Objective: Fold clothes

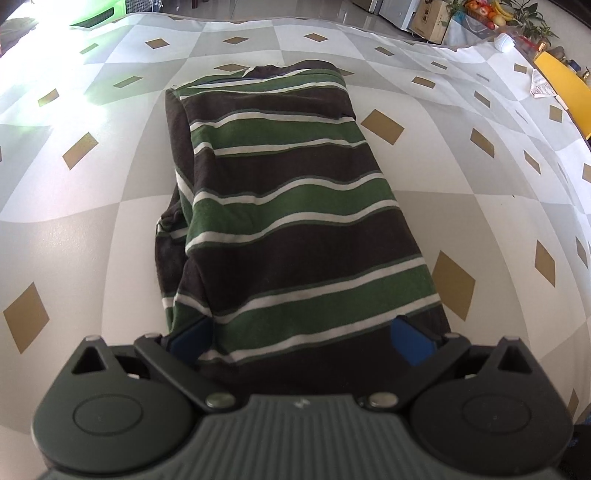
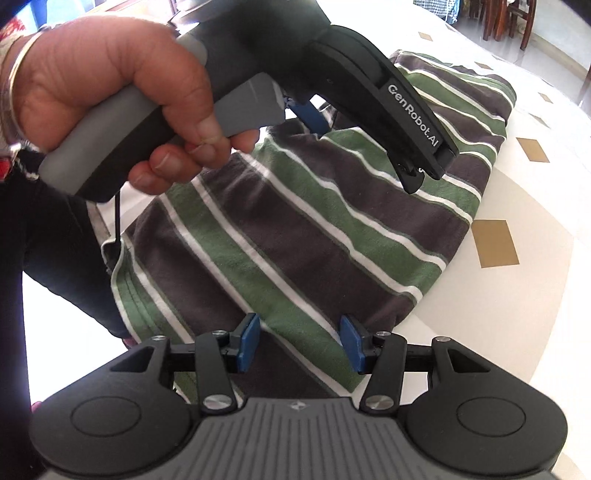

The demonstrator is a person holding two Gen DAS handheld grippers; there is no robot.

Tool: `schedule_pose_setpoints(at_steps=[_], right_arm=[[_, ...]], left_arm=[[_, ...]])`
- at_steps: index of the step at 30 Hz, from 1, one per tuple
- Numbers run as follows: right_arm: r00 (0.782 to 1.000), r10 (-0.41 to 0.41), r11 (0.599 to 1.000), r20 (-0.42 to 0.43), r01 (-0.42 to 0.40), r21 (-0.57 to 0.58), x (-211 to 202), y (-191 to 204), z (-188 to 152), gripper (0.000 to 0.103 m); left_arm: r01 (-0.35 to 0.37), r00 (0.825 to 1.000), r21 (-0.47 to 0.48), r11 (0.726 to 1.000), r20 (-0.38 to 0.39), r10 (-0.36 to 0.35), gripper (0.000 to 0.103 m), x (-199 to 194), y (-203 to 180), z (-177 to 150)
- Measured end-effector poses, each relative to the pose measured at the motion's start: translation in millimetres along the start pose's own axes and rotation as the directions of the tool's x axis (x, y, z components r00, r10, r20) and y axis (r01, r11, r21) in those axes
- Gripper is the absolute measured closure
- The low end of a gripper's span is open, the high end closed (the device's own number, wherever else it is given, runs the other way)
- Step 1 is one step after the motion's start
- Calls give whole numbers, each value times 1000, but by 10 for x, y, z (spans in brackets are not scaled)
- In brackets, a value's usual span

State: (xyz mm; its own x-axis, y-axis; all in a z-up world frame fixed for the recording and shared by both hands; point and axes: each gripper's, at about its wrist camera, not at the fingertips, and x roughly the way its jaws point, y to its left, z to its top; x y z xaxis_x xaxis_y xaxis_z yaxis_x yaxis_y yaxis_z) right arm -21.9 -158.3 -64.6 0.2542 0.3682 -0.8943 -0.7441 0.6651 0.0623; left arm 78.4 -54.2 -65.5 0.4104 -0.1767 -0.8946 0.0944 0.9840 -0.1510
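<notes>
A striped shirt [image 1: 288, 206] in green, dark brown and white lies folded into a long strip on the table, collar end far away. My left gripper [image 1: 299, 341] is open, its blue pads wide apart around the shirt's near hem. In the right wrist view the same shirt [image 2: 295, 236] runs diagonally. My right gripper [image 2: 298, 341] is open, its blue pads straddling the shirt's edge near a corner. The left gripper's body [image 2: 369, 92], held in a hand [image 2: 110, 92], hangs over the shirt in the right wrist view.
The table has a white and grey checked cloth with gold diamonds [image 1: 382, 127]. A yellow object [image 1: 569, 96] and a paper slip lie at the far right edge. Boxes and fruit [image 1: 484, 14] stand beyond the table. The person's dark-clothed body [image 2: 37, 258] is at the left.
</notes>
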Motion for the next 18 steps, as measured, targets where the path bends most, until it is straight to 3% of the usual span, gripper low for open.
schedule_pose_setpoints(at_steps=[8, 18], right_arm=[[999, 26, 1000, -36, -26, 15, -43, 42, -39, 54], [998, -15, 984, -56, 25, 174, -349, -461, 133, 55]], left_arm=[[-32, 999, 109, 994, -6, 32, 0, -37, -96, -105], [5, 1000, -14, 1000, -10, -5, 0, -230, 76, -152]])
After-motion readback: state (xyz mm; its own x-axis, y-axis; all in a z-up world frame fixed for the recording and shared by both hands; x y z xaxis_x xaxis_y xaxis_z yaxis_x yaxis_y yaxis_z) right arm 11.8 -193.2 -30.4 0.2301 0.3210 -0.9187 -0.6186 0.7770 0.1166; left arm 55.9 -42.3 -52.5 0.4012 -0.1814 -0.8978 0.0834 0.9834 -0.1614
